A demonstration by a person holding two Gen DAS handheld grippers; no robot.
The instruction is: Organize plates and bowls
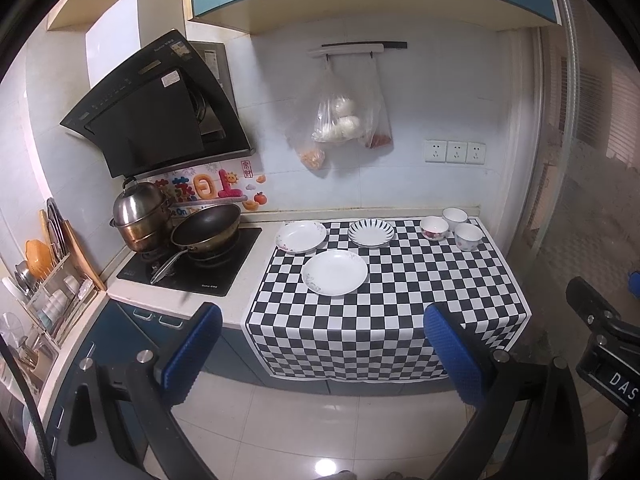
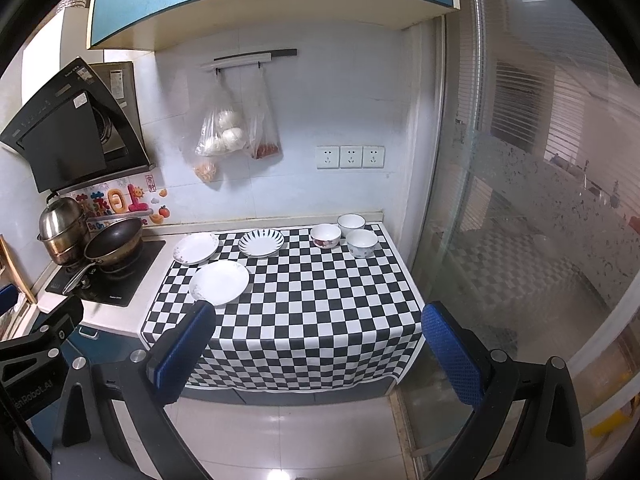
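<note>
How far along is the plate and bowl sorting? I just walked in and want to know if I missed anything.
Nothing looks done yet. Three plates lie apart on the checkered cloth: the near plate, the floral-rim plate and the striped plate. Three bowls sit unstacked at the back right. Nothing is in hand: the left gripper and right gripper are open and empty, short of the counter. All stacking remains.

Table with a checkered cloth, plates and bowls

The table [image 1: 248,280] fills the middle of the frame, its right part draped in a black-and-white checkered cloth [image 1: 400,300]. On the cloth lie three plates [image 1: 334,272] at centre left and three bowls [image 1: 434,228] clustered at upper right; a black hob [image 1: 200,280] sits on the left.
</note>
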